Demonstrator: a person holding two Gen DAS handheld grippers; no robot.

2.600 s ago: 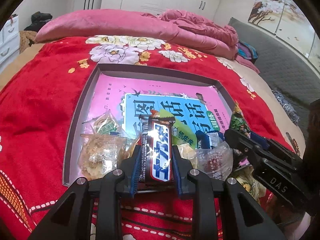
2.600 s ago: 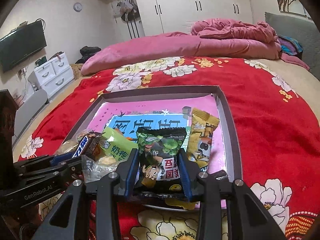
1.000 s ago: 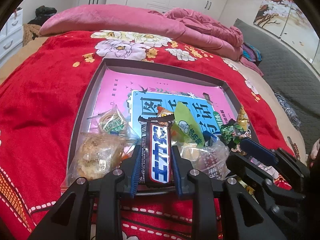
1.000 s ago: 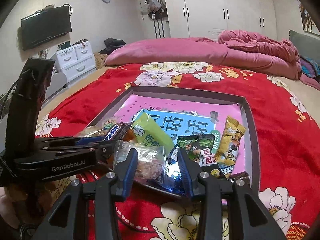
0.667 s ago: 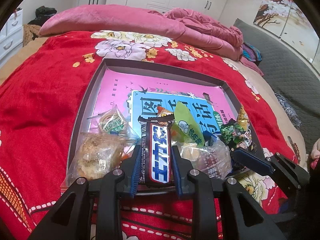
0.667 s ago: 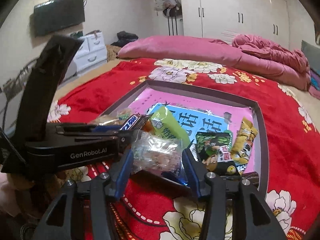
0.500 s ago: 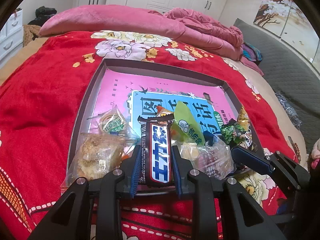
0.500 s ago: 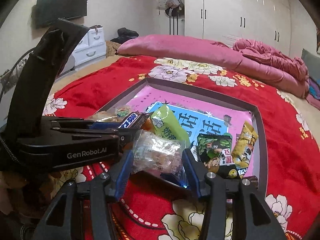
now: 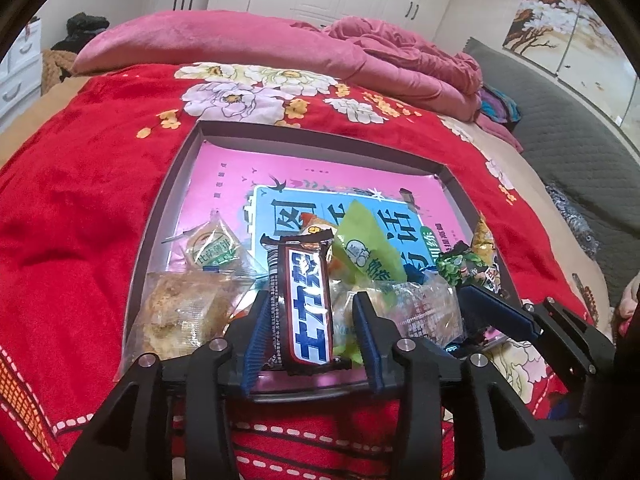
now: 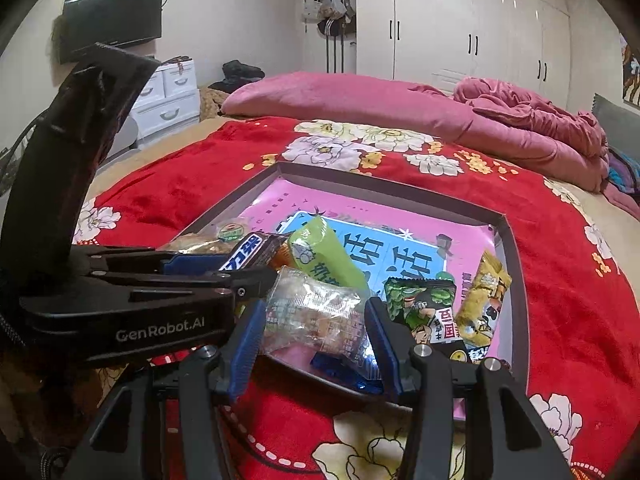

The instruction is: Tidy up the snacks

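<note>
Taking the tray (image 9: 160,216) on the bed (image 9: 72,208) as my landmark, I read the near edge from left to right. At the near left corner lies a clear bag of crisp cake (image 9: 180,312), out of my reach for now. Next to it, at the middle of the near edge, the chocolate bar (image 9: 306,300) sits between the jaws of my left gripper (image 9: 308,344). Its long axis runs straight away from me toward the far wall of the tray, in line with the fingers. These jaws have just been opening; a gap shows on each side, so they stand narrow but apart from the wrapper. Right of the bar, near the right corner, the clear candy bag (image 10: 316,320) lies between the half-wide jaws of my right gripper (image 10: 316,356), which have just been opening too. I judge neither pad presses it. The right gripper is the nearer one to that bag.
</note>
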